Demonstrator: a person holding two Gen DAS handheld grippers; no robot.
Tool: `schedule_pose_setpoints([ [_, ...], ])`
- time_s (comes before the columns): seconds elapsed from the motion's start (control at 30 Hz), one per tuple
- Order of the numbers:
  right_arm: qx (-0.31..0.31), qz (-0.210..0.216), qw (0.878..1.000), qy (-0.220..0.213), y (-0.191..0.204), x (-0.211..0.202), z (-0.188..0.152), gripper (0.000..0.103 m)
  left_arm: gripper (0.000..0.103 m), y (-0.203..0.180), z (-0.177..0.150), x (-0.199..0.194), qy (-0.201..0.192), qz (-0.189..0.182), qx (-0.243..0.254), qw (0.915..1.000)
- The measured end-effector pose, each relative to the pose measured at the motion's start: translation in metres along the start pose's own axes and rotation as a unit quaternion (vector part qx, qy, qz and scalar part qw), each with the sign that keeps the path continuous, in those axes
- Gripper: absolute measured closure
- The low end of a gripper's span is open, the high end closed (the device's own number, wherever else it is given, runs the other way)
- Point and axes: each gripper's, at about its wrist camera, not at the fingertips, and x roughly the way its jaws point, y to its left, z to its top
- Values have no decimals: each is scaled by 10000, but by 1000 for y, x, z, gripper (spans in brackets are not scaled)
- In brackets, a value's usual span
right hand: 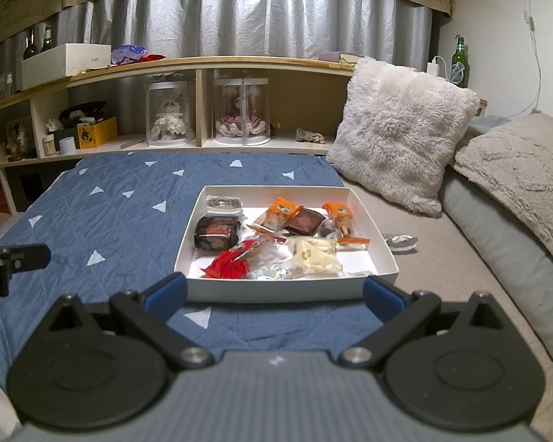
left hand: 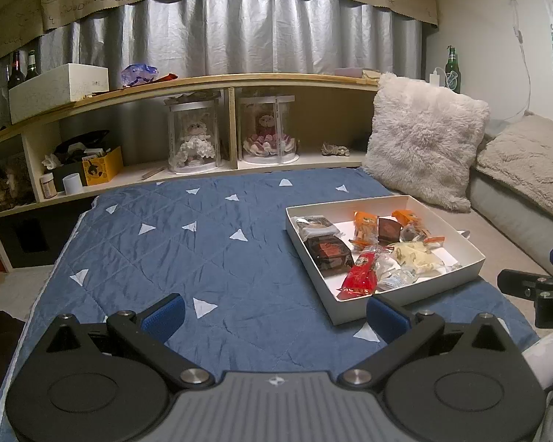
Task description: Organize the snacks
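A white shallow box (left hand: 361, 305) (right hand: 276, 291) sits on the blue quilt and holds several wrapped snacks: a red packet (left hand: 359, 276) (right hand: 228, 263), a dark brown cake (left hand: 330, 252) (right hand: 215, 234), orange packets (left hand: 365, 223) (right hand: 282, 210) and a pale nougat bag (left hand: 416, 256) (right hand: 313, 254). My left gripper (left hand: 274, 316) is open and empty over the quilt, left of the box. My right gripper (right hand: 274, 296) is open and empty just in front of the box's near wall. A silver wrapper (right hand: 400, 241) lies on the beige sheet right of the box.
The blue quilt (left hand: 166, 235) (right hand: 103, 202) with white triangles covers the bed. A fluffy pillow (left hand: 424, 140) (right hand: 398, 129) and a beige cushion (right hand: 516, 169) stand at the right. A wooden shelf (left hand: 202, 84) with doll cases runs along the back.
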Motion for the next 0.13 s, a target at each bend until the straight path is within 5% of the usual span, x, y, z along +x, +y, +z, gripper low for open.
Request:
schedule_pose_setpoints([
  [0.13, 32, 3, 10000, 9, 2, -1, -1, 1, 0, 0, -1, -1, 2, 19, -13, 10000],
])
